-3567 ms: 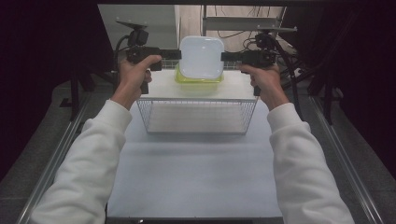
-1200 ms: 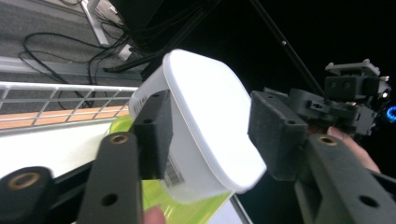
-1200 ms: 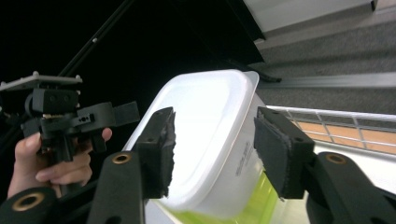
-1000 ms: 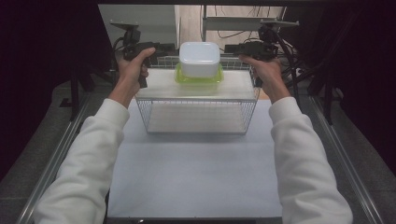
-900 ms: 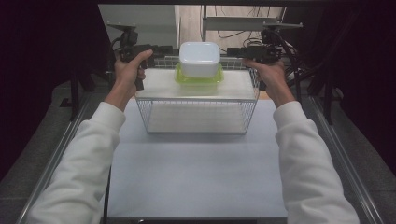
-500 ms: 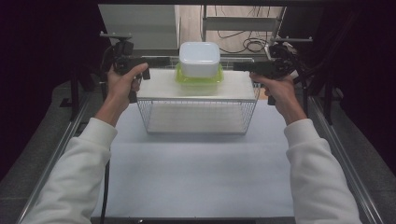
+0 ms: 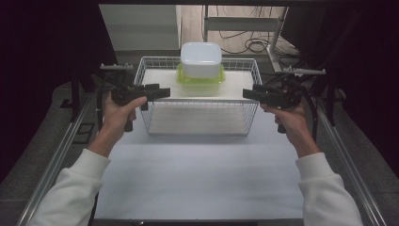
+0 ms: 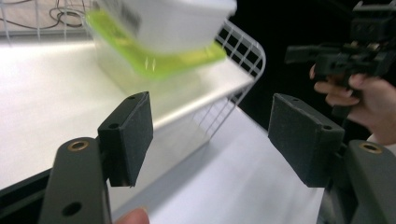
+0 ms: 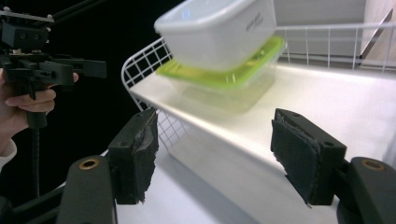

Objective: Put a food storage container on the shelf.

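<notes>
The white container sits upside-down-looking on top of a clear container with a green lid, the 2 stacked in the upper centre of the high view. Both rest on a white shelf board inside the wire basket, toward the basket's far side. The basket stands on the white table, in the upper middle of the frame.

The left gripper is at centre left of the high view, held in the person's left hand, just outside the basket's left wall and pointing inward. Its jaws have just been opening and stand apart with nothing between them. In the left gripper view the 2 black pads rise from the bottom of the frame with a wide gap, and the stacked containers lie blurred in the upper left, well apart from the pads.

The right gripper is at centre right of the high view, in the right hand, just outside the basket's right wall and facing the other gripper. Its jaws have also just been opening and hold nothing. In the right gripper view its worn pads frame the shelf edge, with the stack in the upper centre and the left gripper at the upper left.

White sleeves enter from both bottom corners.
</notes>
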A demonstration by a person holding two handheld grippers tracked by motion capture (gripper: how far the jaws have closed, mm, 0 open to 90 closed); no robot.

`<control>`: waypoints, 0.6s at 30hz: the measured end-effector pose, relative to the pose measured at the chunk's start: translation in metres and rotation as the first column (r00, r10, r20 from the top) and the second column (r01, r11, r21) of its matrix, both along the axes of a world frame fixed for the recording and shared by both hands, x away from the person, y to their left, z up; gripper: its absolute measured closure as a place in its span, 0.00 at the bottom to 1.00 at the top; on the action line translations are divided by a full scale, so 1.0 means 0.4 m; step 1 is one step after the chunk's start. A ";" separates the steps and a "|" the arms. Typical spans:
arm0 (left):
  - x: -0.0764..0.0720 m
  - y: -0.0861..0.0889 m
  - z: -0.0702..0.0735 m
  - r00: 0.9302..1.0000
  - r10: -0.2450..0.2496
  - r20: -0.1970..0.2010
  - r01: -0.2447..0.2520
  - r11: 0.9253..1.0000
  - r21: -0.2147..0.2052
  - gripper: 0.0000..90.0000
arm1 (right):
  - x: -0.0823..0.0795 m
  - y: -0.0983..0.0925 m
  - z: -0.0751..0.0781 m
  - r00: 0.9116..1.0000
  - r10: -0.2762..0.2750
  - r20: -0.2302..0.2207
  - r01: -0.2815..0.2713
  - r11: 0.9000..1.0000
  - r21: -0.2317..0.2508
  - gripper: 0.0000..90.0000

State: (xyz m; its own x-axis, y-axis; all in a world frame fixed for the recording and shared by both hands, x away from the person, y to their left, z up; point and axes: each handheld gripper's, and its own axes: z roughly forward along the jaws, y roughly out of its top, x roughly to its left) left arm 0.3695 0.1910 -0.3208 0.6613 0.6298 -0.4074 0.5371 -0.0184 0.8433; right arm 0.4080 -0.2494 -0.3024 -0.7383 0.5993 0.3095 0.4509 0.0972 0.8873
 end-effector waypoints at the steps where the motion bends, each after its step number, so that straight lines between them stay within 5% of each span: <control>1: -0.009 -0.003 -0.012 1.000 -0.003 0.000 0.003 1.000 0.018 0.33 | -0.012 -0.005 -0.012 1.000 0.002 0.001 -0.002 1.000 0.001 0.35; 11: -0.106 -0.013 -0.164 0.999 0.007 -0.044 -0.005 0.999 0.042 0.33 | -0.123 -0.025 -0.150 1.000 -0.013 -0.005 0.013 1.000 -0.016 0.26; 18: -0.166 -0.037 -0.296 0.995 0.006 -0.104 0.009 0.990 0.141 0.33 | -0.184 -0.016 -0.256 0.999 0.022 -0.050 -0.023 0.999 -0.031 0.23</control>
State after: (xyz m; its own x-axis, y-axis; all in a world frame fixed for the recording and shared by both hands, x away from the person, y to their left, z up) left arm 0.3031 0.1761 -0.4393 0.6208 0.6850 -0.3812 0.6217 -0.1340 0.7717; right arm 0.3342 -0.2556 -0.4046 -0.7357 0.5929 0.3274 0.4919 0.1356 0.8600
